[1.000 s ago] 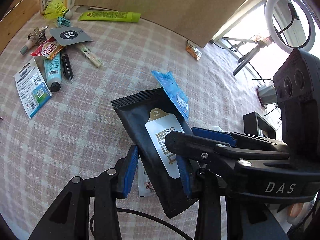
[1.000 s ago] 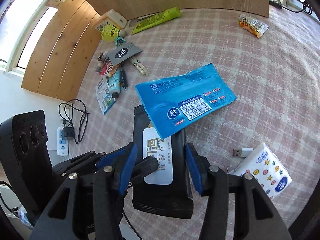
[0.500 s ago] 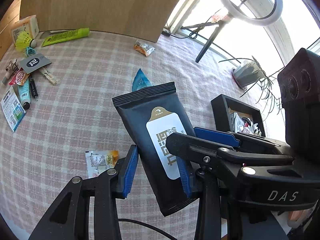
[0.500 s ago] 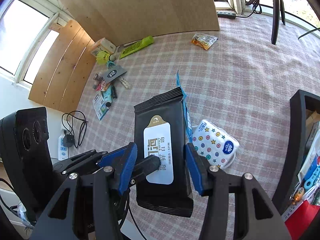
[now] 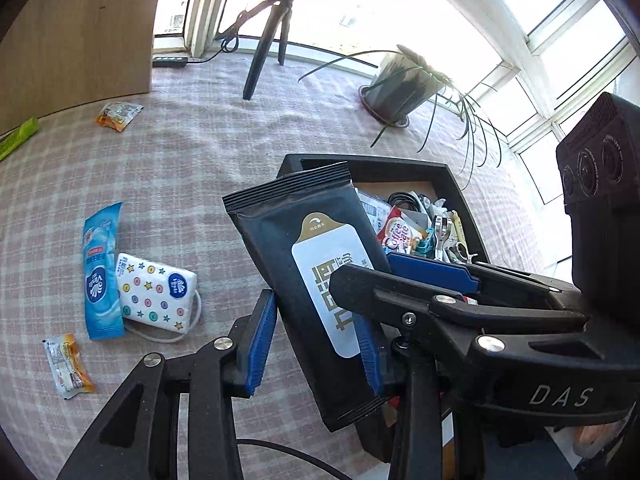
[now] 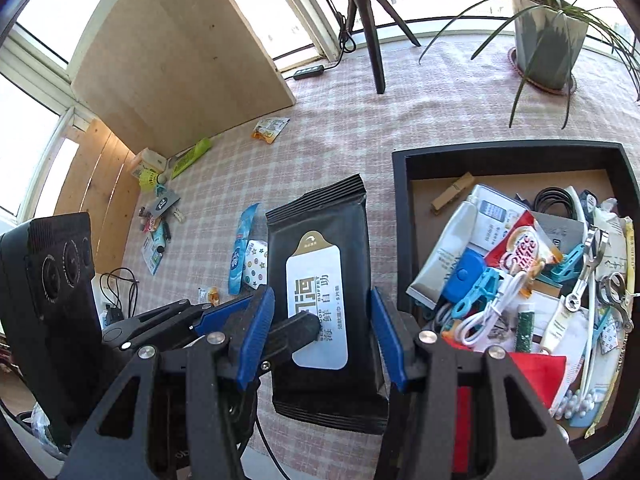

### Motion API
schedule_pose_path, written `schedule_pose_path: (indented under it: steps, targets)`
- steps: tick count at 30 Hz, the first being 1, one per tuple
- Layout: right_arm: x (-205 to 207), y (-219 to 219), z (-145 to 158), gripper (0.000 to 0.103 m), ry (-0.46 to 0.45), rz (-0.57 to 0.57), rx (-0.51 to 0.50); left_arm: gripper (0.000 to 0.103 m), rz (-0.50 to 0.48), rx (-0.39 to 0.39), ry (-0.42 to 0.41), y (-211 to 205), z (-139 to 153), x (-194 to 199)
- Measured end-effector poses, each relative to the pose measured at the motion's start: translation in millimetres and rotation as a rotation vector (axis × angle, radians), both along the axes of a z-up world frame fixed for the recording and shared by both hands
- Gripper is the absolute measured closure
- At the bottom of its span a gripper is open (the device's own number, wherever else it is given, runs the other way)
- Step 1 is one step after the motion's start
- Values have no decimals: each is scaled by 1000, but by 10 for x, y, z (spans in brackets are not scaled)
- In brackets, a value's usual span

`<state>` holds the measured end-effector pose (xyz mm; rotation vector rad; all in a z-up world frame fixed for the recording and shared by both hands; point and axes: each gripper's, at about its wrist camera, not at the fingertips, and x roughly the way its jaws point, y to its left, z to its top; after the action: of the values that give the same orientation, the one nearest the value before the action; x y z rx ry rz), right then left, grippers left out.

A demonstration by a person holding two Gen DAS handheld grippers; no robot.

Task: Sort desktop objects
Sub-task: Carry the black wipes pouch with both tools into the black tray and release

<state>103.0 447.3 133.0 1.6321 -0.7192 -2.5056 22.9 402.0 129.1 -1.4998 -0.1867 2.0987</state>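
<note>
Carrying the black wet-wipes pack (image 6: 320, 240) over the checked bench (image 6: 340, 120), I am at the drop-off step of the sort, and the pack is in the air, not yet in the black tray (image 6: 400, 208). My right hand-held gripper (image 6: 320, 314) has its blue pads set narrow against the pack's two long edges. The left hand-held gripper (image 5: 314, 332) seems to pinch it as well, one finger lying across the white label. In the right wrist view the tray sits at 3 o'clock of the pack, just beside it and already crowded with cables, clips and sachets.

Next, I judge, comes a short move toward 3 o'clock until the pack hangs over the tray. Then both grips should let go together so that it lands flat on the heap and not on the rim.

Writing: the label carries large Chinese characters with small print that looks like "SEAFOOD BUFFET". The right gripper's body reads "DAS". A red-and-white sachet (image 6: 520, 248) in the tray says "Coffee mate". Out at 9 o'clock lie a blue pack (image 5: 98, 272) and a star-printed tissue pack (image 5: 156, 292) — both apparently "Vinda".
</note>
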Motion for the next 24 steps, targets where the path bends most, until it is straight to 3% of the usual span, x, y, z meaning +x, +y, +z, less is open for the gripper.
schedule_pose_path:
  steps: [14, 18, 24]
  targets:
    - [800, 1355, 126, 54, -13, -245, 56, 67, -257, 8, 35, 1540, 210, 295]
    - [940, 1545, 133, 53, -7, -289, 67, 69, -280, 6, 41, 1687, 257, 351]
    - [932, 1601, 138, 54, 4, -290, 65, 69, -241, -13, 57, 1552, 302, 284]
